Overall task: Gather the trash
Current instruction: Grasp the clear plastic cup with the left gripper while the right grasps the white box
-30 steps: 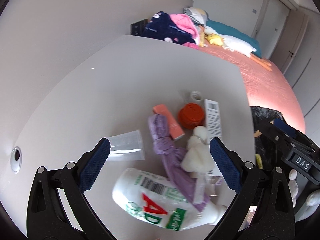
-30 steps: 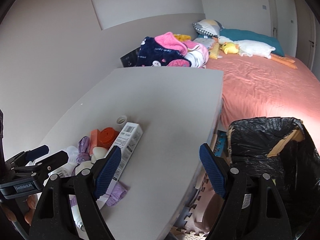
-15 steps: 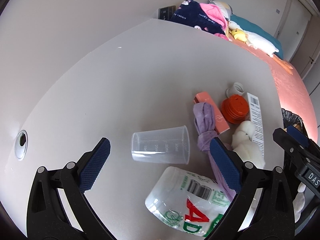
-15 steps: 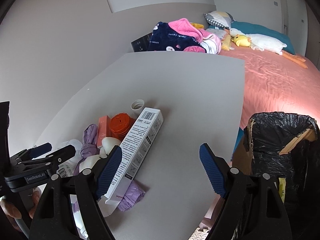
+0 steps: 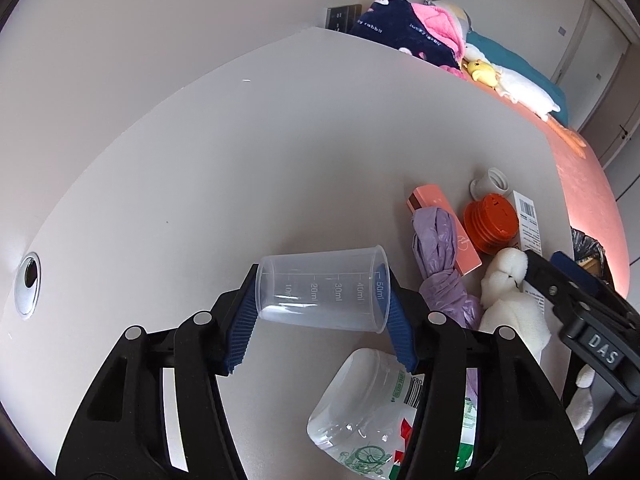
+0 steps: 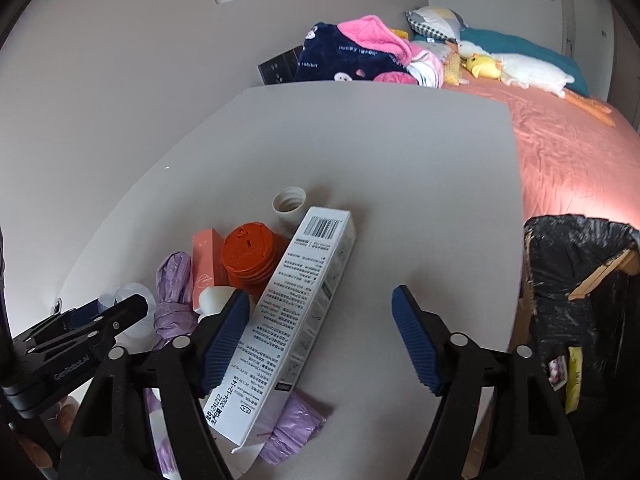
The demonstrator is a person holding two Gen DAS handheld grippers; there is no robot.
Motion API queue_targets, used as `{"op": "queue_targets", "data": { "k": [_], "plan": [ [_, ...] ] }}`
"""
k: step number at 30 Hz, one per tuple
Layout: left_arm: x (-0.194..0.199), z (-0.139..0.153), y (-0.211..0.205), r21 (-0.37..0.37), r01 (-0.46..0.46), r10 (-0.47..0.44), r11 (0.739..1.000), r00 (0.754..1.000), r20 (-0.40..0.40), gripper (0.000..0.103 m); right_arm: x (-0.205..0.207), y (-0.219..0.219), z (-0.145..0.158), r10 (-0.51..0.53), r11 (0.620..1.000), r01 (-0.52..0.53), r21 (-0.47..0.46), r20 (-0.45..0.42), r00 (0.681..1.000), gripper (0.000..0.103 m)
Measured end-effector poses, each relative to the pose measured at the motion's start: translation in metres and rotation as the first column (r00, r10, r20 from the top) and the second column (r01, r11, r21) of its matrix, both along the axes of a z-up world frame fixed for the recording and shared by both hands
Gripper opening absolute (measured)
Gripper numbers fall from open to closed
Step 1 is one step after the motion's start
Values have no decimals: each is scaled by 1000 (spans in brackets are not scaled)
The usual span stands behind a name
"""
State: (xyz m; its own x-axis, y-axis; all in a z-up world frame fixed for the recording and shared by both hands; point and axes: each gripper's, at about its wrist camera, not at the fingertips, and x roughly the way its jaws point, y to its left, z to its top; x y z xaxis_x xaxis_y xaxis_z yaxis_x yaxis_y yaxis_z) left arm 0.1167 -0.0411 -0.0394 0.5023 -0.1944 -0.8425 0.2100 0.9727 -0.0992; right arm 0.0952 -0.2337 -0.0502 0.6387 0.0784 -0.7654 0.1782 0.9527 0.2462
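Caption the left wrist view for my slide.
Left gripper closing around a clear measuring cup lying sideways on the table.

The left gripper (image 5: 320, 312) points steeply downward, and its jaws have just been closing; the blue ribbed pads (image 5: 242, 320) now sit against both ends of a clear measuring cup (image 5: 324, 294) lying on its side, apparently pressing it. The right gripper (image 6: 320, 340) also tilts downward with jaws just narrowed but still apart, a white carton (image 6: 288, 312) beside its left finger, untouched on the right.
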Motion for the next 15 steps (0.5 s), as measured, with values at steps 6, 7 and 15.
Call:
{"op": "queue_targets", "data": {
  "k": [6, 7, 15],
  "plan": [
    [-1, 1, 0, -8, 5, -5, 1000, 1000, -2, 56, 5, -1, -5, -35, 999, 35, 1, -12, 999, 55],
    [-1, 1, 0, -7, 5, -5, 1000, 1000, 0, 56, 5, -1, -5, -35, 999, 35, -3, -13, 999, 52],
    [-4, 11, 0, -15, 18, -18, 1000, 999, 39, 56, -7, -11, 8, -21, 993, 15, 114, 52, 998, 30]
  ]
}}
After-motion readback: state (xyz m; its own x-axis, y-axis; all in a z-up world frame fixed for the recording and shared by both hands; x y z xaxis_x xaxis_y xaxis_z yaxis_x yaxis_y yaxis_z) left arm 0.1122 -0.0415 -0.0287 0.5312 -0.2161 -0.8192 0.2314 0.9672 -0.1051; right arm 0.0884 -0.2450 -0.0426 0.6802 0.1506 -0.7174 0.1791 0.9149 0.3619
